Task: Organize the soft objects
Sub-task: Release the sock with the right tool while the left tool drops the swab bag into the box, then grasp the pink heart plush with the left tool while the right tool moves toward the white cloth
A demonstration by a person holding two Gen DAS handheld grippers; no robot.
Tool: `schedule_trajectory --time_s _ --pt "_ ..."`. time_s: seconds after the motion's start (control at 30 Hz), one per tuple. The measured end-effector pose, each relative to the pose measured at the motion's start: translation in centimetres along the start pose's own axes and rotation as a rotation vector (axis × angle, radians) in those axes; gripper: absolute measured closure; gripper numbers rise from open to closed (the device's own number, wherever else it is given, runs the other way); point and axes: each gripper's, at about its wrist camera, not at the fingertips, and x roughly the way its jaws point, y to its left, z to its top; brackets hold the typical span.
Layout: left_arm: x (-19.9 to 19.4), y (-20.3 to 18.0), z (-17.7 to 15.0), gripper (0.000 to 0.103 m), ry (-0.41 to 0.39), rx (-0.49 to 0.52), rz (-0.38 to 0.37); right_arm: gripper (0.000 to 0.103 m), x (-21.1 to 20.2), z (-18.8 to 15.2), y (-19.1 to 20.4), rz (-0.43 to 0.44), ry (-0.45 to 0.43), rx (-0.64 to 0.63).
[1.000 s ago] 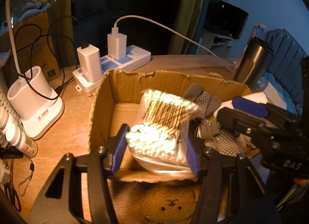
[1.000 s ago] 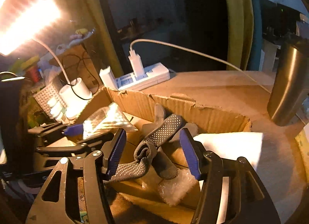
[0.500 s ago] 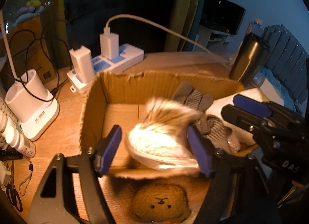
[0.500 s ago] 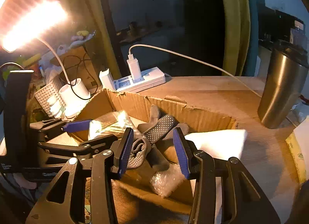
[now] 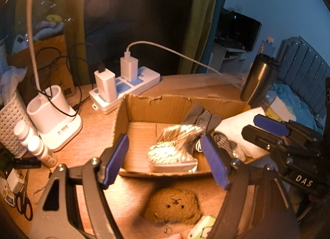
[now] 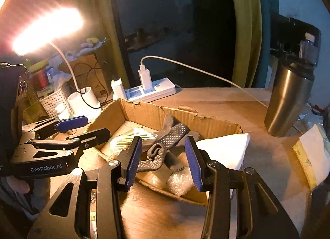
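Two grippers, left (image 5: 165,159) and right (image 6: 163,161), hover jaws wide, empty, over box (image 5: 177,105). Swab bag (image 5: 173,150) leans on gloves (image 6: 165,144); it may topple.

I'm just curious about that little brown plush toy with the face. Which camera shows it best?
The left wrist view. There the brown plush toy lies on the table in front of the cardboard box, face up, in full sight under the open left hand-held gripper. The right wrist view does not show it at all.
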Motion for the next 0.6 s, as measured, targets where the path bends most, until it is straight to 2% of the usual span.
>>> schedule_trajectory --time_s 0.2,0.6 --pt "-2.6 0.1 -0.6 0.021 -0.042 -0.005 -0.019 0.050 -2.2 -0.3 1.2 -0.013 -0.027 -0.009" --pt "-7.6 0.2 -2.5 0.020 -0.116 -0.004 -0.038 0.048 -6.5 -1.6 3.9 -0.047 -0.066 -0.033"
